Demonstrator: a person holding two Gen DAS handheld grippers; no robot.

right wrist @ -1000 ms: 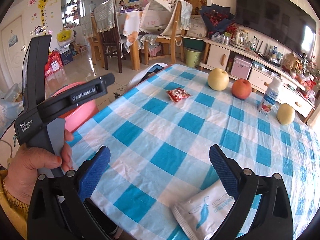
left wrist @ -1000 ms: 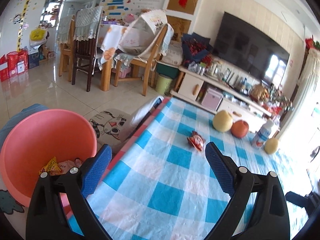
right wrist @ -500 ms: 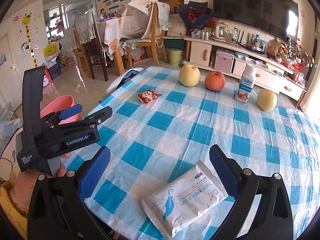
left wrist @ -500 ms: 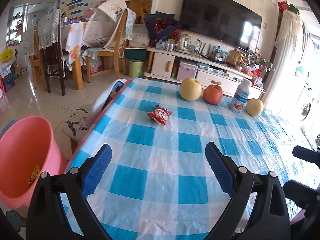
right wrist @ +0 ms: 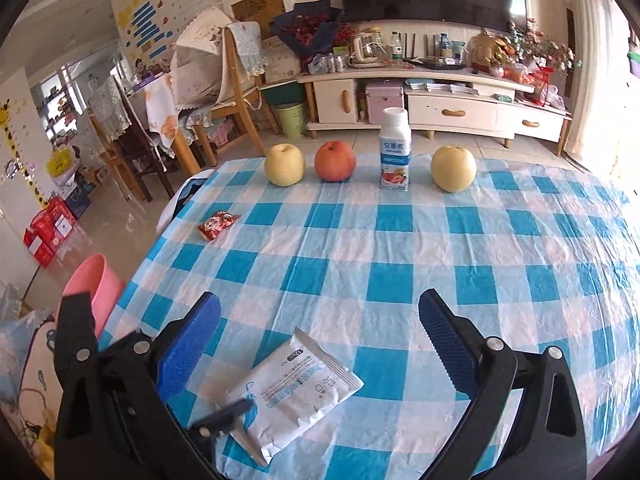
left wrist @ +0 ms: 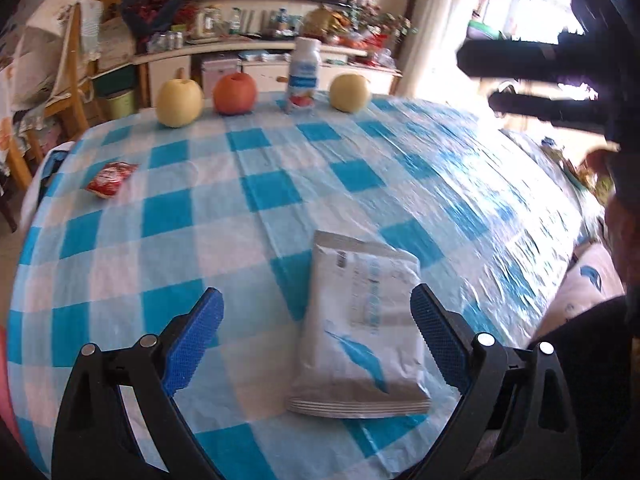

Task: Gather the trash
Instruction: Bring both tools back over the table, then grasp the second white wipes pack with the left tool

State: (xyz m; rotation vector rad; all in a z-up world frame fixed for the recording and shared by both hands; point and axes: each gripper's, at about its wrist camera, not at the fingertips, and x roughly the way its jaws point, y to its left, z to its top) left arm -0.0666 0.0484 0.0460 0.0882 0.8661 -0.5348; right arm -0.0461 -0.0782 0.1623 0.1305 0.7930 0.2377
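- Tissue pack [right wrist: 292,394]: lay on bench [right wrist: 400,272], near edge.
- Snack wrapper [right wrist: 218,224]: bench, left side.
- Two pears, apple, bottle [right wrist: 395,150]: rowed along far edge.
- Basin [right wrist: 94,288]: floor, left of bench.

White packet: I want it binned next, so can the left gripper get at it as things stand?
Probably yes. The left gripper is open, the white packet lies flat between its fingers, and nothing covers it.

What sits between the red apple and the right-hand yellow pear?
A white milk bottle, upright on the checked tablecloth, seen in both wrist views.
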